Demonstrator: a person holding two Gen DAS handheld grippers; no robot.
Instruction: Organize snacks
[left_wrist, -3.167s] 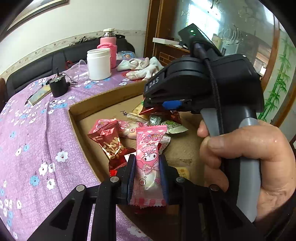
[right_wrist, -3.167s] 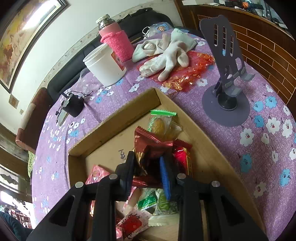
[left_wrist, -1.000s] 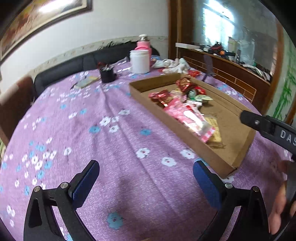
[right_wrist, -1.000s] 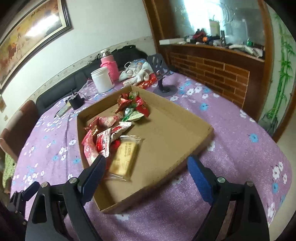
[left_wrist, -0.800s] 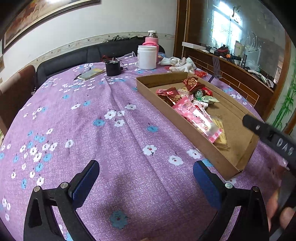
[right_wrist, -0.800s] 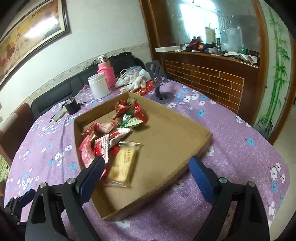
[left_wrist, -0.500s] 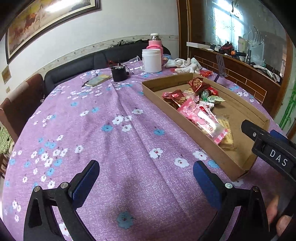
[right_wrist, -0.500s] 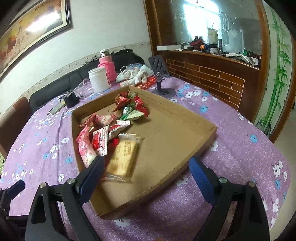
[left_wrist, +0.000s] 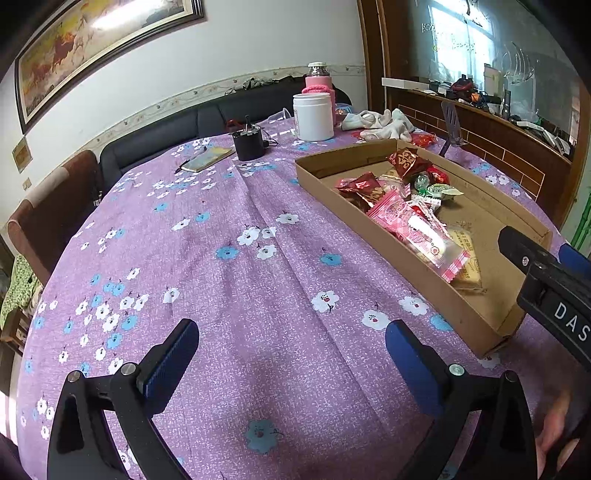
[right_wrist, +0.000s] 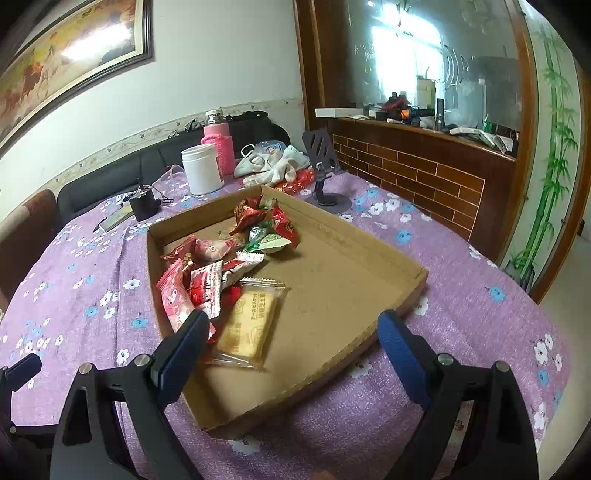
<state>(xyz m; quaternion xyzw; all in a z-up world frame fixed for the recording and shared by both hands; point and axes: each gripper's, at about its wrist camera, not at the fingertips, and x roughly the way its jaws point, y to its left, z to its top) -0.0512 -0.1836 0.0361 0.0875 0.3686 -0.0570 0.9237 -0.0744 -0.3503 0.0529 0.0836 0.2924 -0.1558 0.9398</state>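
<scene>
A shallow cardboard box (right_wrist: 369, 280) sits on the purple flowered tablecloth (left_wrist: 229, 258) and holds several wrapped snacks: a pink packet (right_wrist: 173, 295), a yellow biscuit packet (right_wrist: 251, 325) and red and green candies (right_wrist: 266, 225). The box also shows in the left wrist view (left_wrist: 410, 254) with the pink packet (left_wrist: 417, 229). My left gripper (left_wrist: 291, 350) is open and empty over bare cloth left of the box. My right gripper (right_wrist: 291, 339) is open and empty above the box's near corner.
At the table's far side stand a white jar (right_wrist: 201, 168), a pink bottle (right_wrist: 218, 144), white gloves (right_wrist: 280, 166), a phone stand (right_wrist: 325, 173), a small black pot (left_wrist: 248, 142) and a notebook (left_wrist: 207, 162). A sofa and a chair (left_wrist: 51, 206) lie beyond.
Both grippers held snacks over the box 3.2 s ago; both are now open, empty and pulled back. Over the last second both views drift only slightly.
</scene>
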